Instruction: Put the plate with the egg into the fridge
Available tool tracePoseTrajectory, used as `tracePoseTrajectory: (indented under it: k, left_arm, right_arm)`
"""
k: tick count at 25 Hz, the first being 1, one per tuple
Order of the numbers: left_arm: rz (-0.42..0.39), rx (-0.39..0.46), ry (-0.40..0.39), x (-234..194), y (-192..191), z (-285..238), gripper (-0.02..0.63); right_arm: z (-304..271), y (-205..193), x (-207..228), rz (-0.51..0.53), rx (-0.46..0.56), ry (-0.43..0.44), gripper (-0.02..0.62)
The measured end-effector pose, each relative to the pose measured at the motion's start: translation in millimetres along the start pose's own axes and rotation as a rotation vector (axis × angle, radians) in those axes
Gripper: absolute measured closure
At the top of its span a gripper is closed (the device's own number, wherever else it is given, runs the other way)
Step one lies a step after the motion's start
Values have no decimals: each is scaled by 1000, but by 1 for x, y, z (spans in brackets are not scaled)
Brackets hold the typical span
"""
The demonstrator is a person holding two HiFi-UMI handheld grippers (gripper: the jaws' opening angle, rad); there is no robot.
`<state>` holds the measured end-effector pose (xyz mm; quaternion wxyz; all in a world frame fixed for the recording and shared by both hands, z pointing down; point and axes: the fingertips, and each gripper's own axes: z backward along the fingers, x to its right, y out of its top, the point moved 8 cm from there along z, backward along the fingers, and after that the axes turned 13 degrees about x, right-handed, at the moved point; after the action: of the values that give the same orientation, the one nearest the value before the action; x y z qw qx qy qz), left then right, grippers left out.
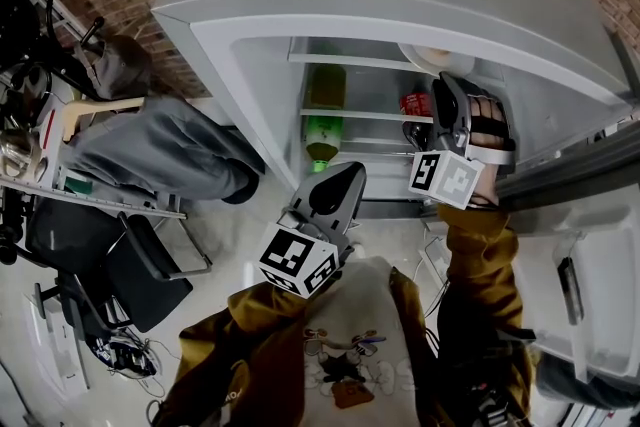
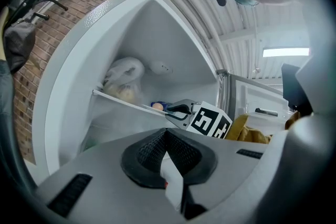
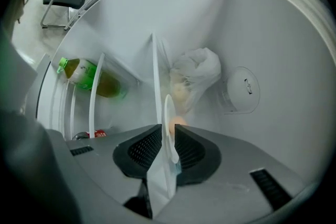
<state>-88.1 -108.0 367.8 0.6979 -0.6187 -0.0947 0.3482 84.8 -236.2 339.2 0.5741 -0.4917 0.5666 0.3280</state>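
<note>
Holding the plate [image 3: 169, 113] at the fridge's [image 1: 250, 65] top shelf [image 3: 156, 76].
Right gripper [image 3: 168, 136] reaches into the fridge, its 2 jaws clamped narrow on the plate's rim, with 1 egg [image 3: 177, 123] on the plate just past the jaws; whether the plate rests on the shelf I cannot tell. Deeper in the fridge on that shelf sits a white bag [image 3: 197, 73]. Lower in the fridge lie a green bottle [image 1: 322, 130] and a red can [image 1: 415, 102]. Left gripper [image 2: 167, 134] hangs outside the fridge, in front of its open compartment, jaws pressed together with nothing between them.
</note>
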Motion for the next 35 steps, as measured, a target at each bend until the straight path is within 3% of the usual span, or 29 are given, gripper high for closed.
tracePoseTrajectory:
  k: [17,21,35]
  left_arm:
    - [3,4,-5,2,0,0,600]
    - [11,-3,-5,4,-2,-1,600]
    - [4,3,-10,8,-1,-9,600]
  right_arm:
    - [0,-1,-1,18,-33,-5,520]
    - [0,-2,-3,6,-41,2,568]
    - [-6,-2,0,15,-37,-2,571]
